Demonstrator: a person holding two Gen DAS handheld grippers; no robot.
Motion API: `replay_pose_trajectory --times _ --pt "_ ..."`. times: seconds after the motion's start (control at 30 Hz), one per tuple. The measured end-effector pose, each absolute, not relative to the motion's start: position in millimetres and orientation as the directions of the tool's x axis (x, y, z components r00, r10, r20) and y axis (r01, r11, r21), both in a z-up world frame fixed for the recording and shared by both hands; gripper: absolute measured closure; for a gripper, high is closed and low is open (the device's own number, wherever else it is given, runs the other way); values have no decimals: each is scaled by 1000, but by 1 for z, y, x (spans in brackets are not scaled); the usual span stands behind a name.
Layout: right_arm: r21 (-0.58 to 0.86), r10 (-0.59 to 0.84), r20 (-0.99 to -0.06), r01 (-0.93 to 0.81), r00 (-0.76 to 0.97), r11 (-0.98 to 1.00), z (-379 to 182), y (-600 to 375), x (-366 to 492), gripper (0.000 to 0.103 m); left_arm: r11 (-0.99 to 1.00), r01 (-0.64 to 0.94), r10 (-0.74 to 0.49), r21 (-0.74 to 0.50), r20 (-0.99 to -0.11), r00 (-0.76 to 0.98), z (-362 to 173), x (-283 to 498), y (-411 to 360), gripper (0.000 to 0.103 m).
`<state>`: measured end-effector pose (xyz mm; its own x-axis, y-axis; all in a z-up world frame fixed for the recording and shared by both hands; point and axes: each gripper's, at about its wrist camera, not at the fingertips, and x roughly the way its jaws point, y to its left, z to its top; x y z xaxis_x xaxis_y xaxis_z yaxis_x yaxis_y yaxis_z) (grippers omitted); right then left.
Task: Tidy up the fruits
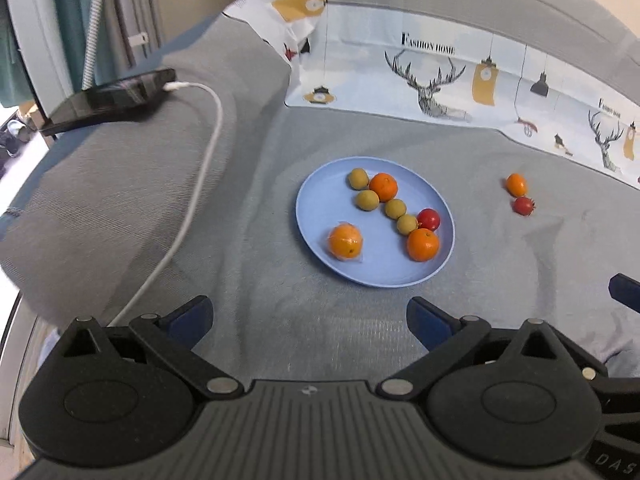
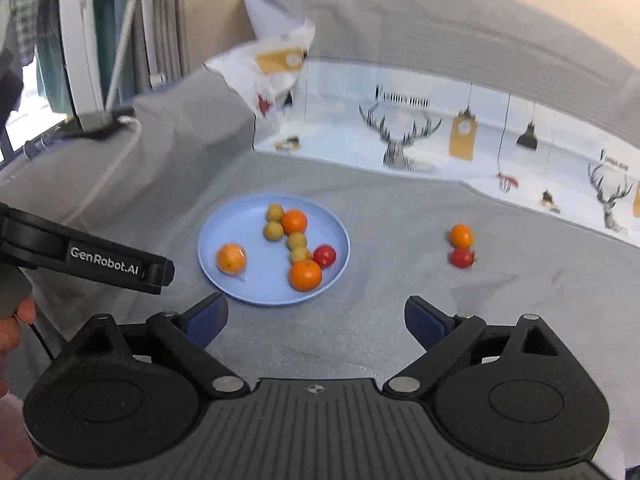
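A light blue plate (image 1: 320, 208) (image 2: 224, 236) lies on grey fabric. It holds three oranges, one of them wrapped in clear film (image 1: 345, 241) (image 2: 231, 258), several small green-yellow fruits (image 1: 367, 199) and a red fruit (image 1: 429, 219) (image 2: 324, 255). To the plate's right, a loose orange (image 1: 516, 184) (image 2: 461, 236) and a loose red fruit (image 1: 524, 205) (image 2: 462, 258) touch each other on the fabric. My left gripper (image 1: 310, 320) is open and empty, short of the plate. My right gripper (image 2: 316, 320) is open and empty, near the plate's front right.
A black phone (image 1: 108, 98) with a white charging cable (image 1: 200, 184) rests on a raised grey fold at the left. A printed cloth with deer and lamps (image 1: 440, 80) (image 2: 420, 136) runs along the back. The left gripper's body (image 2: 104, 260) shows at the right view's left edge.
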<state>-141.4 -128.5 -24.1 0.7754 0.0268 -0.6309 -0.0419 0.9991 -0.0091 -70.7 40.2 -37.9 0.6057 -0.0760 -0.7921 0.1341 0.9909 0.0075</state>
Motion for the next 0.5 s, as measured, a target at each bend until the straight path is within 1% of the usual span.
replay_pose_trajectory --times 0.1,0.2,0.3,0.5 --pt "-11 27 -602 -42 798 999 -16 -126 -157 7 991 130 -74 10 -775 628 -31 -87 42 0" --pt "-13 33 -574 -49 818 999 -8 -123 -171 3 992 130 -78 7 -769 634 -25 -97 44 0" --pt "-26 39 -549 -64 835 998 -1 -118 -182 3 992 123 -79 1 -757 649 -18 -106 47 0" --pt "-43 43 -522 -77 852 996 6 -113 -196 1 992 130 -90 -3 -735 672 -7 -118 48 0"
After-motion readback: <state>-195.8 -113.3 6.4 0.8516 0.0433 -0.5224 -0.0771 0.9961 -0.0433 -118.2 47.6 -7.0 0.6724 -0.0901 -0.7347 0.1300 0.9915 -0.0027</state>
